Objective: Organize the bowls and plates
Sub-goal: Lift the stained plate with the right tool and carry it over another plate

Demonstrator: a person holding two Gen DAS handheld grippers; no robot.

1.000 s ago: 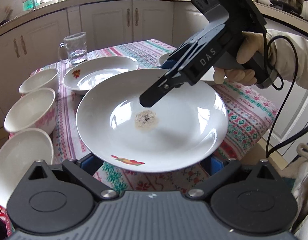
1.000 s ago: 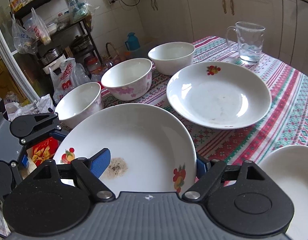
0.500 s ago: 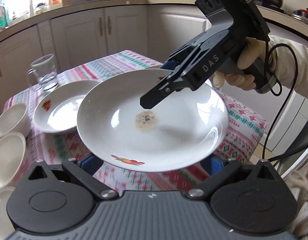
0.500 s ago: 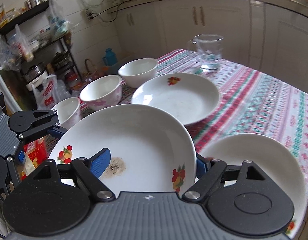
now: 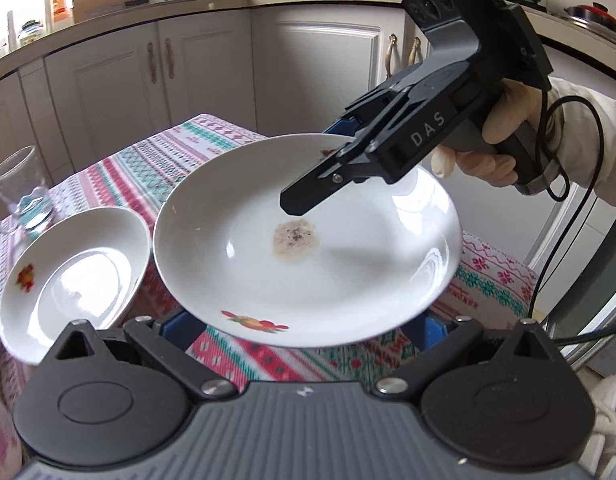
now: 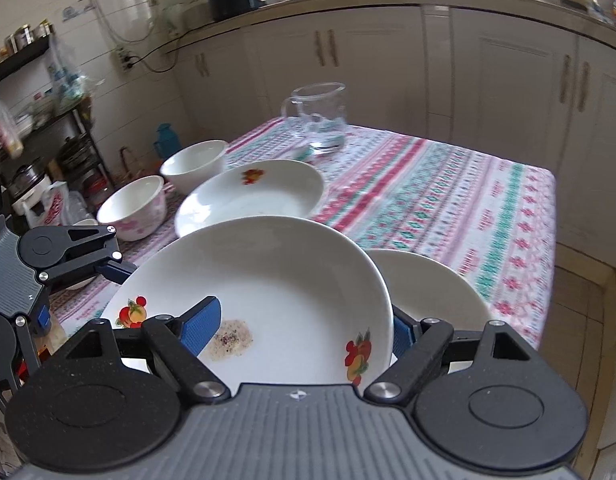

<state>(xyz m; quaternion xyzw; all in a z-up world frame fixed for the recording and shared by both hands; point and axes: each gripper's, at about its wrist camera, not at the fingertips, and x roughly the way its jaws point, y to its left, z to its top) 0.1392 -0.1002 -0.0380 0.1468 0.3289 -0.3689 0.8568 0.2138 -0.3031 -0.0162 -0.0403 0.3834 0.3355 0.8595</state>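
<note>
The soiled plate is carried above the table, pinched at opposite rims by the left gripper and right gripper; uneven pulling could tilt it and let it slip. An empty plate lies below at 3 o'clock, while another plate, two bowls and a glass jug crowd 11 to 12 o'clock.

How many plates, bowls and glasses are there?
Plates: 3 (held plate, far plate, near plate)
Bowls: 3 (white bowl, pink bowl, half-hidden bowl)
Glass mug: 1
Total: 7
</note>
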